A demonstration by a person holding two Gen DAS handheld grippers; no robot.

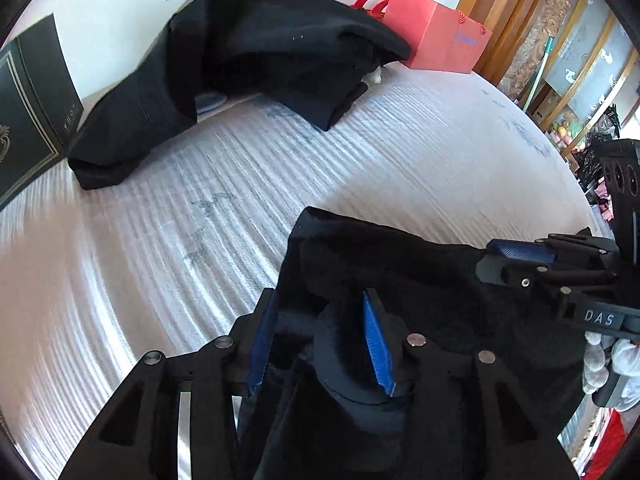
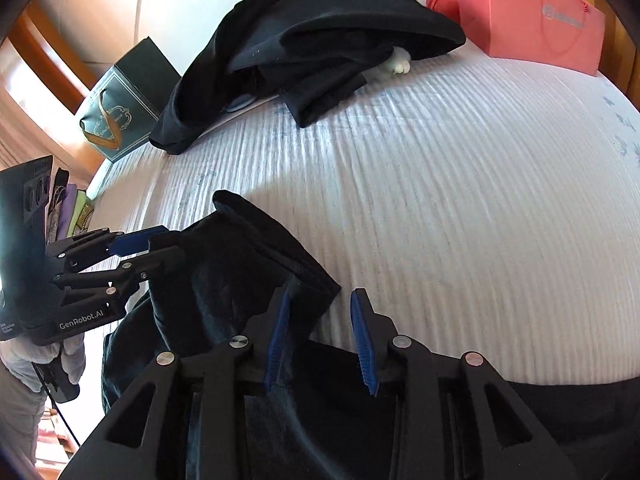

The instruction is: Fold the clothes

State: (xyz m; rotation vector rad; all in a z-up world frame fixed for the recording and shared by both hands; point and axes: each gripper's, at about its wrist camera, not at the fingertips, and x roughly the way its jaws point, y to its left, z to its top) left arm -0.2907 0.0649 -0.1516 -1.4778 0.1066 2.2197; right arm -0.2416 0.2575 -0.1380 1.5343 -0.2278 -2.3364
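The dark garment (image 1: 420, 280) lies bunched on the near edge of the bed (image 1: 200, 220), directly under and ahead of both tools, its long side seemingly running across from one to the other. The left hand-held gripper (image 1: 320, 340) stands with its jaws spread over the cloth's left edge, pads not pressing it; the right hand-held gripper (image 2: 324, 340) is likewise spread, astride the cloth's right corner. Each is nearest its own end, so either can close where it stands, while the pile of black clothes (image 1: 260, 52) lies well apart by the wall.
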